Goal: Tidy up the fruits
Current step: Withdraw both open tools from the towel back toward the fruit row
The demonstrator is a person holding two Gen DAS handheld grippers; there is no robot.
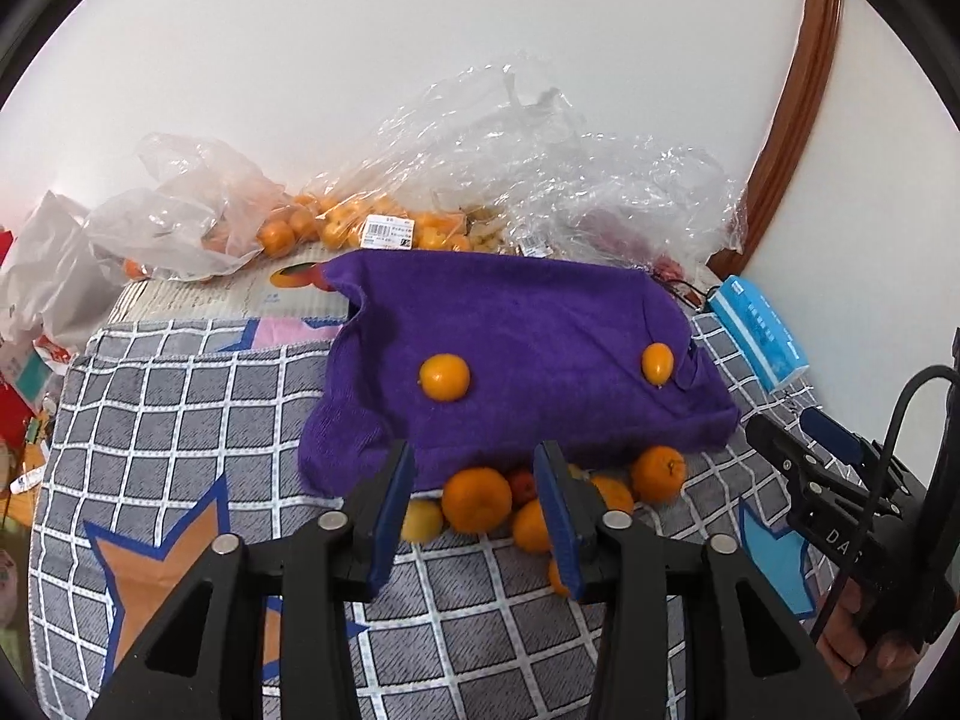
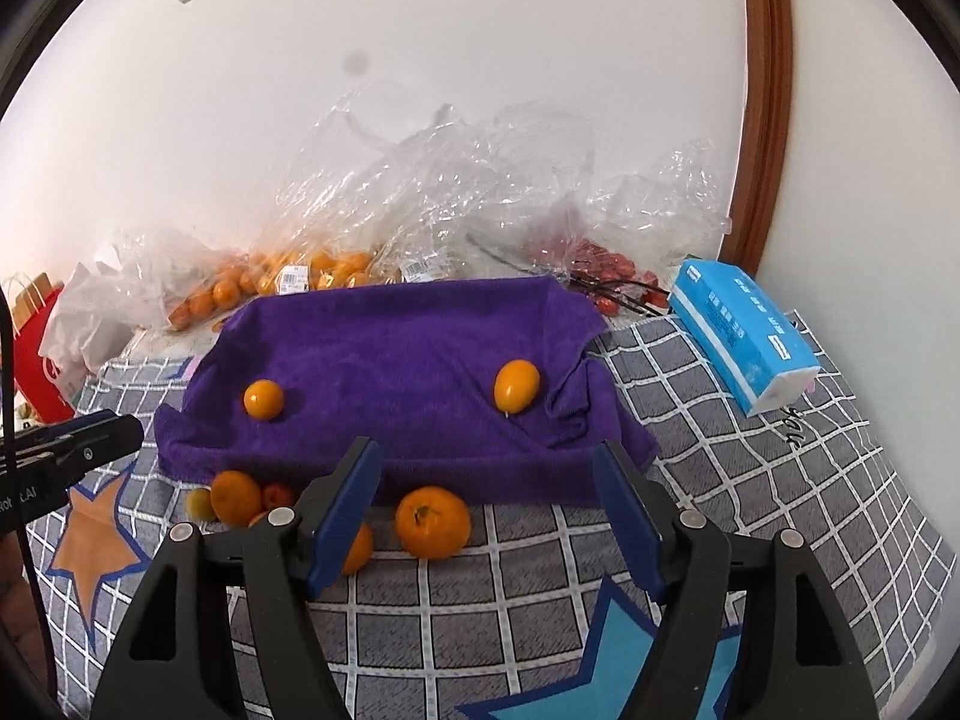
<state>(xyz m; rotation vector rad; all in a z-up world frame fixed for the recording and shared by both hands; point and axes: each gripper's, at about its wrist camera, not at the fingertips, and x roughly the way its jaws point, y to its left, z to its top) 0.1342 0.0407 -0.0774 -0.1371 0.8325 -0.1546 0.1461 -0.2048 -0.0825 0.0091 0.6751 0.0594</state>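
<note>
Right wrist view: right gripper [image 2: 489,501] spread wide, empty, above a mandarin [image 2: 433,521].

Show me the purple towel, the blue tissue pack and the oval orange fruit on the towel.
purple towel [image 2: 408,342]: right wrist view, bare middle of the cloth.
blue tissue pack [image 2: 735,324]: right wrist view, top face.
oval orange fruit [image 2: 516,387]: right wrist view, centre of its skin.

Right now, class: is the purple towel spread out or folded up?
Spread out. The purple towel lies open across the checked cloth, carrying two small orange fruits, with only its right corner rumpled.
</note>
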